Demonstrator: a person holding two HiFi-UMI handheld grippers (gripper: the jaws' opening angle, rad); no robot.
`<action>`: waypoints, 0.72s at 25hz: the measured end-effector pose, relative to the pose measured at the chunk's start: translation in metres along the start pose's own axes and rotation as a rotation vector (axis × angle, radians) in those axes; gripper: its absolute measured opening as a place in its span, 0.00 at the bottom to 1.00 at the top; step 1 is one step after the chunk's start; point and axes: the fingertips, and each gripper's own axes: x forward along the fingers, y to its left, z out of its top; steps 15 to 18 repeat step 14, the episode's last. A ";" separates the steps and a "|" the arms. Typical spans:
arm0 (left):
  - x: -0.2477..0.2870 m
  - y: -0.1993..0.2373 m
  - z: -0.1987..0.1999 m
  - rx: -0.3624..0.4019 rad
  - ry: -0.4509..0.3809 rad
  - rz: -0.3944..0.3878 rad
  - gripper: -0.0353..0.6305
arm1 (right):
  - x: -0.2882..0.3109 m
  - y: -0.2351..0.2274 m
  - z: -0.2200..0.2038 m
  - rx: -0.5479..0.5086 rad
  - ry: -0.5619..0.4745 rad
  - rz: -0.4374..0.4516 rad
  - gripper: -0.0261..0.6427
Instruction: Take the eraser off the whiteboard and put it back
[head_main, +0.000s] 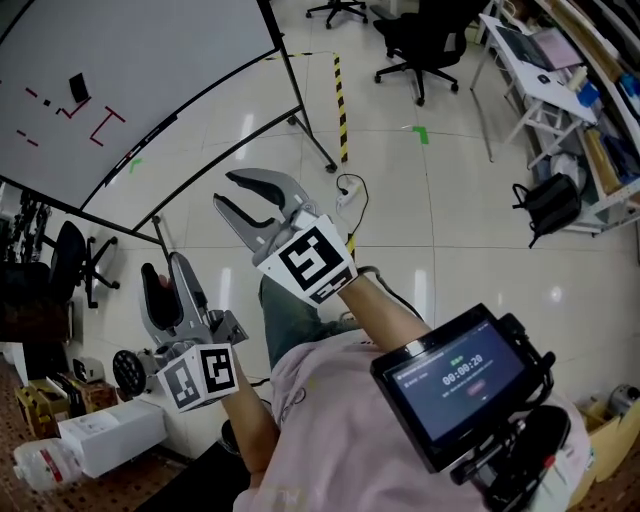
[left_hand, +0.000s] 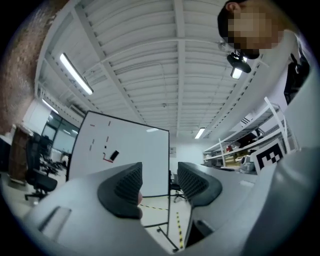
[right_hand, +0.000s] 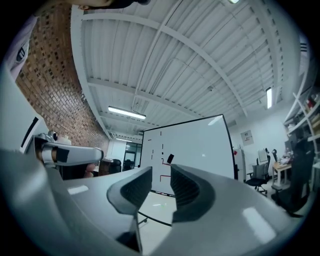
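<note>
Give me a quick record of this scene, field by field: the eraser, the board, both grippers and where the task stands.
eraser: dark, on the whiteboard, just left of the red marks
whiteboard: on a stand, ahead and to the person's left
left gripper: open, nothing between its fingers, well short of the board
right gripper: open, empty, raised towards the board but not at it
task stage: eraser not yet taken off

1. This is a work room, like a lab or office.
2. A big whiteboard stands on a shiny floor marked with striped tape.
3. Office chairs, a desk and full shelves fill one side.
</note>
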 end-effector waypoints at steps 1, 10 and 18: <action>-0.007 -0.002 0.007 0.028 -0.025 0.025 0.36 | -0.008 -0.002 0.002 -0.017 0.003 -0.008 0.20; -0.019 0.003 0.034 -0.023 -0.170 -0.016 0.32 | -0.015 -0.006 -0.003 -0.108 0.045 -0.082 0.20; -0.017 0.006 0.029 -0.016 -0.221 -0.005 0.31 | -0.001 -0.007 -0.023 -0.176 0.097 -0.095 0.20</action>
